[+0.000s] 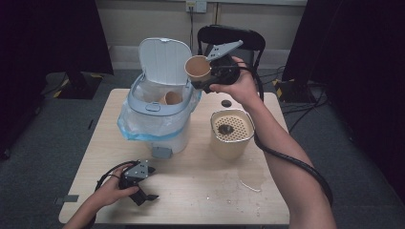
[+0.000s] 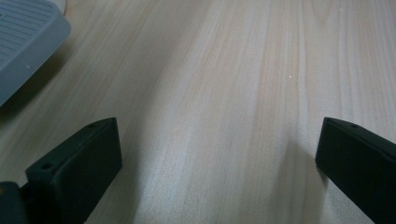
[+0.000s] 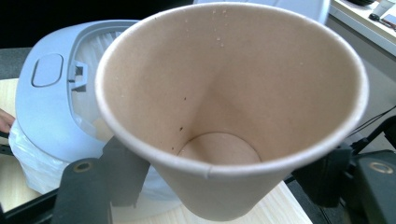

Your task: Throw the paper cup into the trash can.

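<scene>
Paper cup (image 3: 233,107): pinched between the jaws of the right gripper (image 1: 210,78), mouth turned back toward its camera, held beside the open lid of the bin (image 1: 157,102). Left gripper (image 1: 138,183): jaws spread wide, rested on the table (image 2: 224,93).

Right forearm reaching up from five o'clock toward twelve, hand raised well above table height, right gripper (image 1: 204,78) pointing toward nine o'clock, jaws part closed and clamped on something held between them. Left hand (image 1: 112,188) low at seven o'clock, resting; left gripper (image 1: 143,193) aimed toward three o'clock, jaws spread wide, nothing between.
</scene>
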The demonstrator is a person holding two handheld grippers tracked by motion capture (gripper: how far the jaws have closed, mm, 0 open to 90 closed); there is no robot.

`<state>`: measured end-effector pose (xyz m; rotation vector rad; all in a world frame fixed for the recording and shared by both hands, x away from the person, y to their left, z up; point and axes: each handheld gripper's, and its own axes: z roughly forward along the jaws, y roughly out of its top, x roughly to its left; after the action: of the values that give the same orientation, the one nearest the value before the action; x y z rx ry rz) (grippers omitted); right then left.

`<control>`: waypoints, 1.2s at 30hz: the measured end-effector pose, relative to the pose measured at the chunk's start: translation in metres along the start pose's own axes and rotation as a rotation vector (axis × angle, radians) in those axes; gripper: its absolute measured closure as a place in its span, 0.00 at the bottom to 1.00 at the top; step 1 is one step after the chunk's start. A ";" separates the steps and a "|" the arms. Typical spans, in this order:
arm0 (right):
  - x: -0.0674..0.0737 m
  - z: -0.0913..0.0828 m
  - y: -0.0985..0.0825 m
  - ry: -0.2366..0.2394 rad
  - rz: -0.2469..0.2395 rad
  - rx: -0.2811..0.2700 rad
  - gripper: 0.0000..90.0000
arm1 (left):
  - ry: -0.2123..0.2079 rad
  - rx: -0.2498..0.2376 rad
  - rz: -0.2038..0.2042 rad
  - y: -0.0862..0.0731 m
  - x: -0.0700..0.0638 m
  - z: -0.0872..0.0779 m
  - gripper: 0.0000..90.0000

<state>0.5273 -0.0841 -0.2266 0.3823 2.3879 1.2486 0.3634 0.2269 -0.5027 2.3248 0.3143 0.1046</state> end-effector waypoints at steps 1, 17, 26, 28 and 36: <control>0.001 0.001 0.002 0.007 -0.001 -0.001 0.32 | 0.000 0.001 0.000 0.000 0.000 0.000 0.00; 0.017 0.033 0.020 0.062 -0.014 -0.008 0.31 | -0.006 0.000 0.001 0.000 0.000 0.000 0.00; 0.022 0.045 0.022 0.085 0.017 -0.013 0.21 | -0.005 -0.002 0.003 0.000 0.000 0.000 0.00; 0.022 0.045 0.022 0.089 0.015 -0.014 0.20 | -0.006 -0.002 0.003 0.000 0.000 0.000 0.00; 0.015 0.038 0.009 0.075 0.028 0.003 0.21 | -0.006 -0.002 0.003 0.000 0.000 0.000 0.00</control>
<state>0.5325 -0.0458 -0.2420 0.3773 2.4550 1.2935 0.3630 0.2267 -0.5027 2.3231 0.3076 0.0996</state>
